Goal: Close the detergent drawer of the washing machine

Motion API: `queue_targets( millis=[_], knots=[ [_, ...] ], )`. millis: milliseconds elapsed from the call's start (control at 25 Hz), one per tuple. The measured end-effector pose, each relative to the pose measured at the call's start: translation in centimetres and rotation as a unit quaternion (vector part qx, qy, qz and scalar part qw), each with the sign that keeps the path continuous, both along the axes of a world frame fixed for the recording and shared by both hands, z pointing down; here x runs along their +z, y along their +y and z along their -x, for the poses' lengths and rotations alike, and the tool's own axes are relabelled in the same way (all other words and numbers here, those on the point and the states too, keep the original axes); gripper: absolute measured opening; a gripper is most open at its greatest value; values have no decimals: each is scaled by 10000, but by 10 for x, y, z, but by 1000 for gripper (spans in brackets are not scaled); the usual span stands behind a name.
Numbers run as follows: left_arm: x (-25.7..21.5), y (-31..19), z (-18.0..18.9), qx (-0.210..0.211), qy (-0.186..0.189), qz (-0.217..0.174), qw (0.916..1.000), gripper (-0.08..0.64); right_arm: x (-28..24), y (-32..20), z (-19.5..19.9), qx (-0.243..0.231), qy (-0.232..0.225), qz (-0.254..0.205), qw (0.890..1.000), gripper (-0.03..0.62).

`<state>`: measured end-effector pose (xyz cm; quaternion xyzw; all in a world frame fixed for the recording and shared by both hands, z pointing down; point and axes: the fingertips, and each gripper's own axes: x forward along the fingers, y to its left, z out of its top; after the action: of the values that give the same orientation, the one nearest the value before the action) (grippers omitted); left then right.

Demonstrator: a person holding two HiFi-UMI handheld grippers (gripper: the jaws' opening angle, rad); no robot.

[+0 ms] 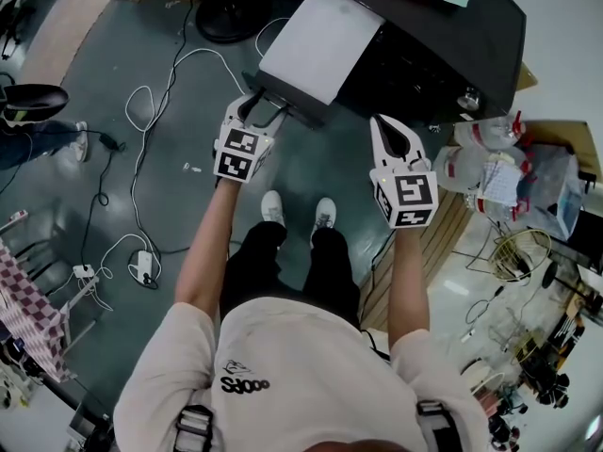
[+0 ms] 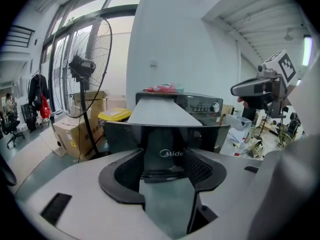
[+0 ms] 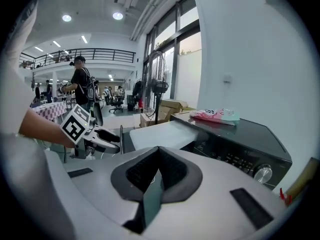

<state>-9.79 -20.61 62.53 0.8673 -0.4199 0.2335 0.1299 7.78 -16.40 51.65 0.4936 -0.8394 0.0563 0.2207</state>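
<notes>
The detergent drawer (image 1: 316,45) stands pulled well out of the washing machine (image 1: 443,45). Its dark, glossy front panel (image 2: 170,136) is straight ahead of your left hand-held gripper (image 1: 264,106), right at the jaw tips. Its long axis runs from the machine out toward you, with the panel facing you, so it most likely closes straight back along that line. Treat it as a light, stiff plastic tray on runners. It should slide with little force, though the shiny face may be slippery to pinch. A flat push on the middle of the panel looks safer than a grip, and an off-centre push could cock it in its slot. Your left hand-held gripper is released, jaws wide apart and pressing on nothing. Your right hand-held gripper (image 1: 388,132) is clenched on nothing and hangs beside the machine's front, with the drawer off to its left.
</notes>
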Motion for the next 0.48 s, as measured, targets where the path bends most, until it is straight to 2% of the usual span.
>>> queue_targets(
  millis=[120, 480],
  knots=[
    [-3, -1, 2, -64, 247, 33, 9997, 238, -1, -4, -1, 86, -58, 11, 9999, -5],
    [-5, -2, 0, -48, 325, 30, 9995, 238, -2, -9, -3, 240, -196, 46, 9995, -5]
  ],
)
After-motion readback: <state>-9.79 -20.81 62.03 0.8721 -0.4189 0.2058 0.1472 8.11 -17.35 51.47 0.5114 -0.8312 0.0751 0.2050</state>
